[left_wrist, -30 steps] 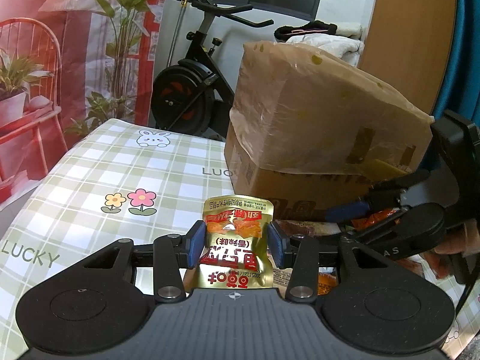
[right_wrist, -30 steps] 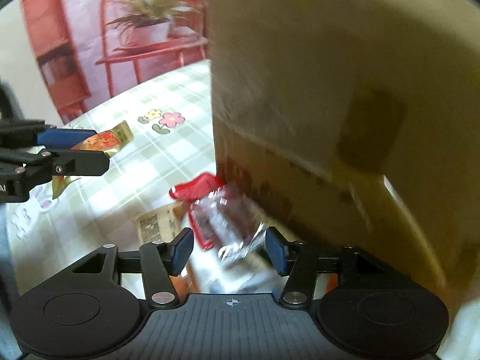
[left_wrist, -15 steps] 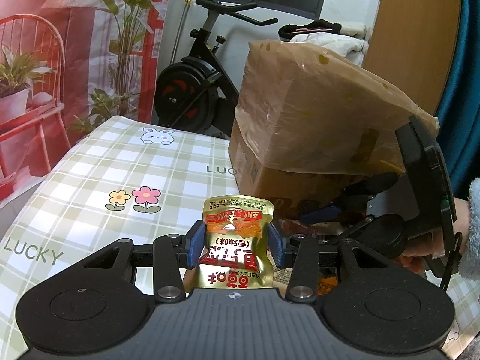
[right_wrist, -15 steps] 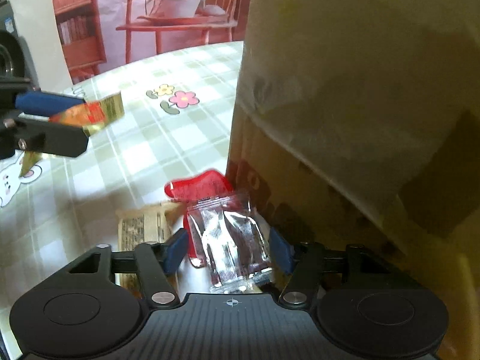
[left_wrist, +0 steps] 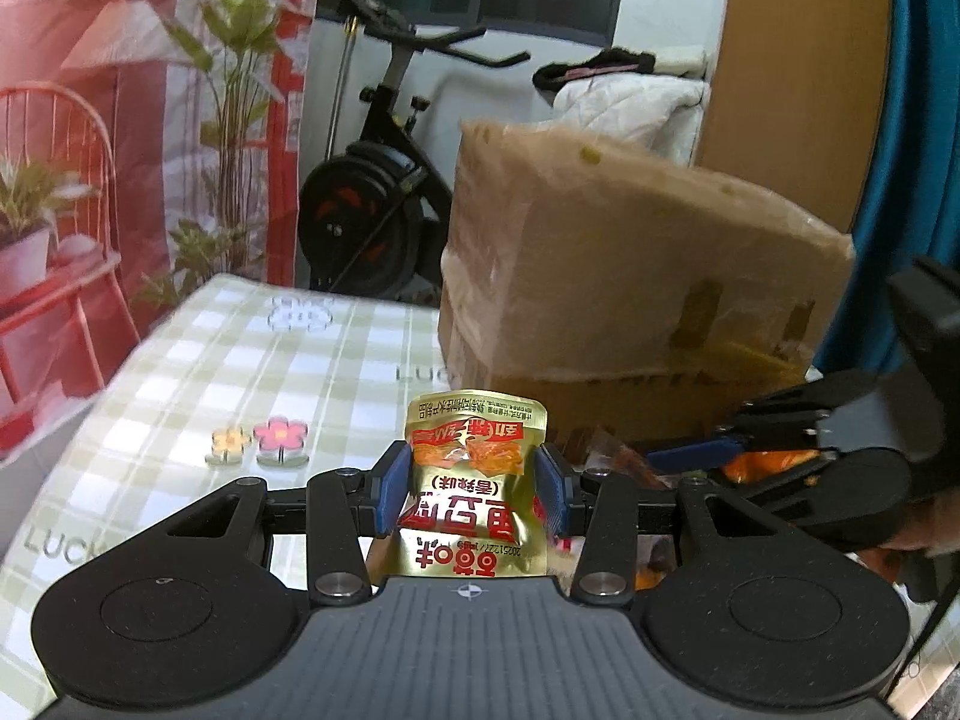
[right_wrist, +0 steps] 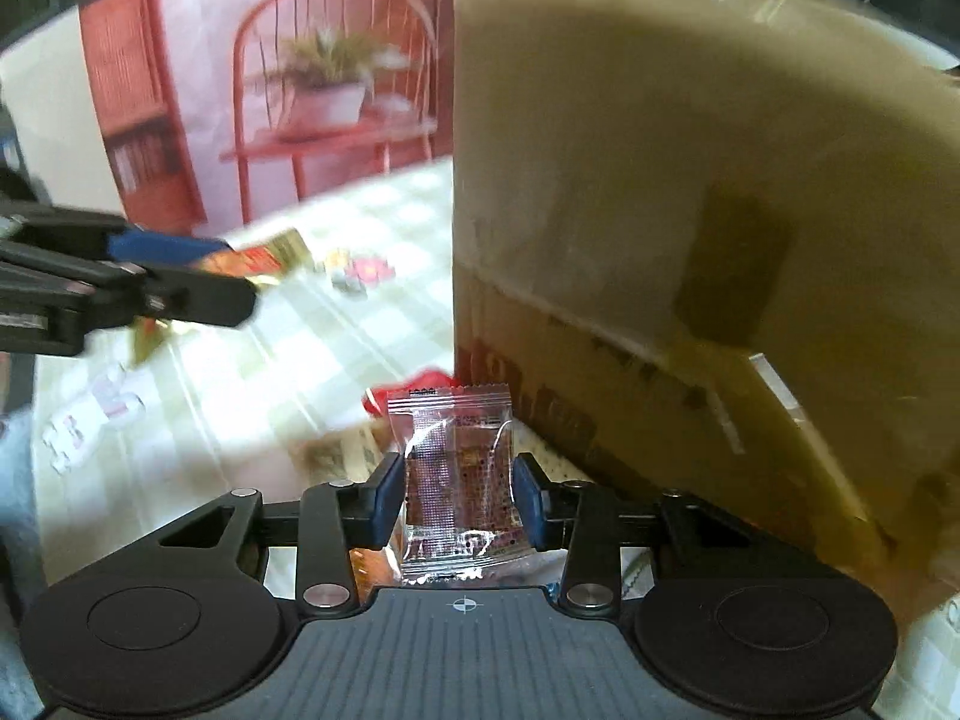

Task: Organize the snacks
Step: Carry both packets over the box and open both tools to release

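Lifted since a second ago, the clear red packet (right_wrist: pixel 459 480) now stands pinched in the right gripper (right_wrist: pixel 459 495) at lower centre, before the cardboard box (right_wrist: pixel 690 240). Left gripper (left_wrist: pixel 474 495) stays clamped on the gold packet (left_wrist: pixel 474 486); both snacks look ready for sorting.

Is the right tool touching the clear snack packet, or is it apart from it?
Touching. The right wrist view shows the right tool with both blue pads pressed against the sides of the clear snack packet.

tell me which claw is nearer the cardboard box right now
Right. The right claw, shut on a clear red snack packet, is close beside the cardboard box. The left claw, holding a gold snack packet, is farther back over the checked tablecloth.
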A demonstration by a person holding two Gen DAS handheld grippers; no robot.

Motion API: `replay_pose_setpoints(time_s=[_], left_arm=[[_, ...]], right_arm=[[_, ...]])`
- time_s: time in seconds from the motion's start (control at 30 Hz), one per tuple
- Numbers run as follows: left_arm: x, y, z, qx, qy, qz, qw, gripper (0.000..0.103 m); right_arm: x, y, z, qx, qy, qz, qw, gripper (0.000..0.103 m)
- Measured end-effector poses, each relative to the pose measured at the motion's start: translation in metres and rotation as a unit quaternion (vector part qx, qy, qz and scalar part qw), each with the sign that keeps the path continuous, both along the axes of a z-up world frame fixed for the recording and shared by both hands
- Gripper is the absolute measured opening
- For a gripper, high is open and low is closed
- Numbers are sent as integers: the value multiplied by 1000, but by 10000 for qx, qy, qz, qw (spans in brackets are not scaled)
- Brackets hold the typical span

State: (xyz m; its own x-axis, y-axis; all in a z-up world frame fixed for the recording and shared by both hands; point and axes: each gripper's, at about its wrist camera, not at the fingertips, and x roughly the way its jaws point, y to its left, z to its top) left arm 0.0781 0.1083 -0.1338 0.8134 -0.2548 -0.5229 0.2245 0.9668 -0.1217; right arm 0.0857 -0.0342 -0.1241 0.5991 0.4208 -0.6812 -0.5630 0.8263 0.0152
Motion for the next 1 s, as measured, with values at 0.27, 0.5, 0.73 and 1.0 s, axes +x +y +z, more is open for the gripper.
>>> replay_pose_setpoints(time_s=[0.27,0.5,0.73,1.0], left_arm=[[-5,-14,48,99,-606,-218,9979,47],[19,-42,91,349,-1090,-514,9921,48],[63,-86,118,540,-1432,-908,9840,48],[120,-149,109,744,-1141,-1273,9825,48]], right_arm=[[-25,-33,65,691,-940,-197,9930,36],[-8,-82,117,1218,-1493,-745,9784,36],[25,-138,131,1349,-1793,-1612,9611,36],[66,-161,103,1221,-1672,-2159,9542,37]])
